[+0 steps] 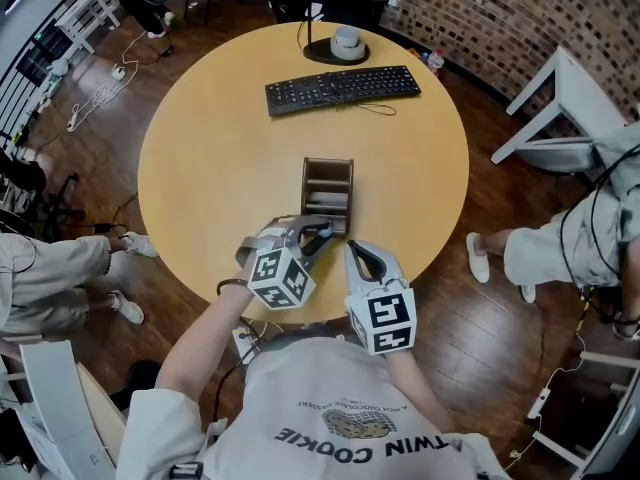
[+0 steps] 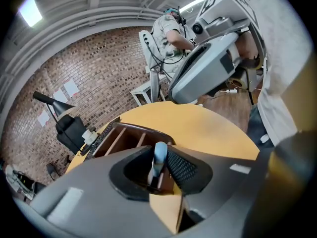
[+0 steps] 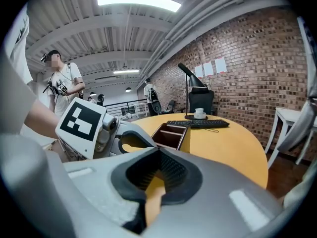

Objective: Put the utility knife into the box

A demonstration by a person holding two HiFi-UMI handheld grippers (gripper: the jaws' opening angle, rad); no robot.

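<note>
The left tongs (image 1: 318, 236) are clamped on the utility knife (image 2: 159, 158), a slim pale-blue piece that stands up between the two dark pads, its upper end poking out past the tips. In the left gripper view the brown box (image 1: 306, 182) lies right behind the knife, its partitions showing; from the head view the tips of these tongs sit at the near end of the box, so the knife is at its edge and not yet inside any compartment. The right tongs (image 1: 358, 258) are just beside the left ones, toward the near rim of the desk (image 1: 210, 148). Their tips meet with nothing between the ribbed pads, and only the yellow desk top shows through the gap behind them. They point toward the box but stay apart from it. The box is open-topped, split by cross walls into several compartments, and lies near the middle of the round desk with its long side running away from the person. Well beyond it, at the far side, lies a black keyboard (image 1: 342, 87) with a thin cable curling off its right end. Just behind that is a dark round lamp base (image 1: 318, 52) carrying a white cup (image 1: 347, 40). Around the desk is dark wood flooring, with a brick wall (image 1: 500, 13) at the far right.
</note>
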